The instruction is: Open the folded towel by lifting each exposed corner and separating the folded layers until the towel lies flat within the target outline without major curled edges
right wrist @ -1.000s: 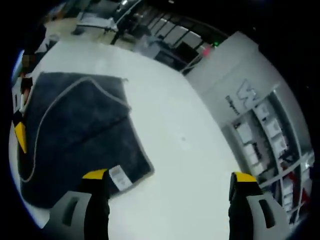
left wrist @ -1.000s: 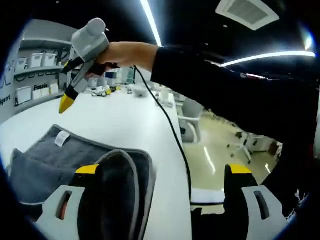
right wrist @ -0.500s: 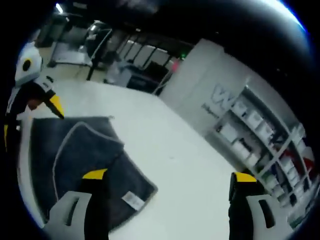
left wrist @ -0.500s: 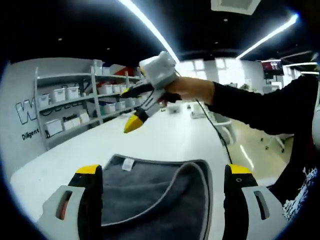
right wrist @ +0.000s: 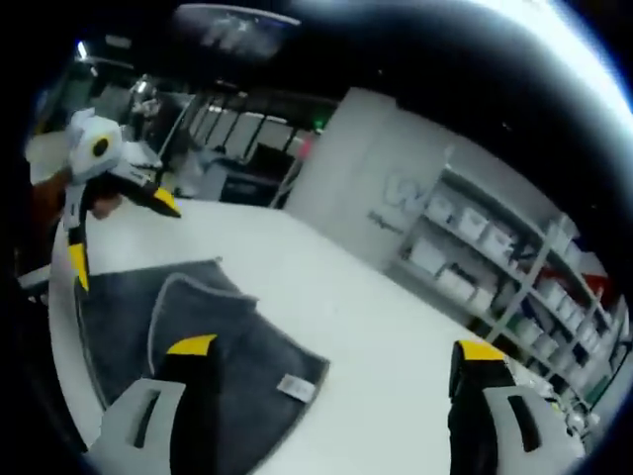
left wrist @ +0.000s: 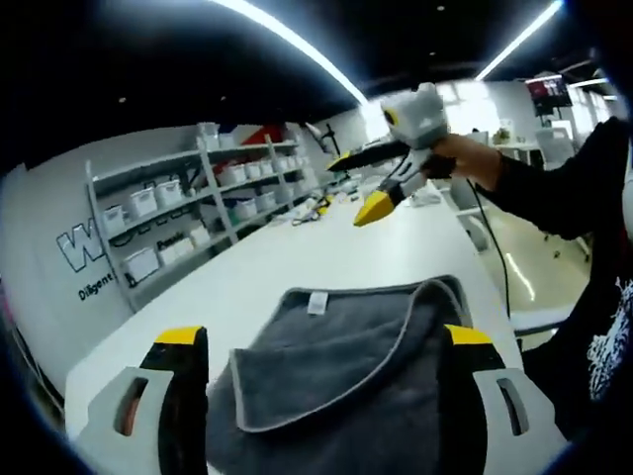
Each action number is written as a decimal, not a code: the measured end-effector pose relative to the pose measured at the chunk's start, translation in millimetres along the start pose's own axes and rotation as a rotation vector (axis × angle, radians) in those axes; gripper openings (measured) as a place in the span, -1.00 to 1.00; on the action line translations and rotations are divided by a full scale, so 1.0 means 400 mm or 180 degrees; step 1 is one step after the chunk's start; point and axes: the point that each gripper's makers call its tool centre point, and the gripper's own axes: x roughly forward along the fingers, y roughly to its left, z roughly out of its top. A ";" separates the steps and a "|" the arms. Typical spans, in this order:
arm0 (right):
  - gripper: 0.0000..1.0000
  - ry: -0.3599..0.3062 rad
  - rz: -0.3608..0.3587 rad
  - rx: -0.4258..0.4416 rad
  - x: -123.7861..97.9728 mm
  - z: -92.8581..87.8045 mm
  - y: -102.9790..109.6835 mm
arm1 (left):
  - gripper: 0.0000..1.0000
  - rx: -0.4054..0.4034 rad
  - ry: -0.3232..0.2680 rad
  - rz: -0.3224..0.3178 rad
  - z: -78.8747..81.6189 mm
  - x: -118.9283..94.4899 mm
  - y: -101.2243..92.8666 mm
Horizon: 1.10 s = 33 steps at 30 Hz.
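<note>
Towel [left wrist: 346, 366] lies folded on the white surface [left wrist: 267, 267], lower centre; both released grippers, left [left wrist: 321, 341] and right [right wrist: 326, 346], have lifted away since a second ago, so unfolding remains.

The towel [left wrist: 346, 366] is dark grey with a lighter grey border along its edges and a small white label [left wrist: 316, 302] sewn near one edge. It lies on a plain white table [right wrist: 336, 297]. Both grippers have pale grey bodies, black jaws and bright yellow tips: the left gripper [left wrist: 321, 341] and the right gripper [right wrist: 331, 348]. The shelving [left wrist: 237, 193] is pale grey and carries white boxes. A person's sleeve [left wrist: 554, 193] is black.
</note>
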 end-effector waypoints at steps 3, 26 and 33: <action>0.99 -0.0018 -0.0094 0.0104 -0.035 -0.006 0.016 | 0.86 0.0079 0.0007 0.0024 0.006 -0.003 0.010; 0.96 -0.0127 0.0030 0.0502 -0.104 -0.089 0.159 | 0.75 0.1200 0.0904 0.0181 -0.120 -0.017 0.134; 0.90 -0.0053 0.0052 0.0613 -0.102 -0.133 0.176 | 0.76 0.1506 0.1066 0.0080 -0.157 0.005 0.154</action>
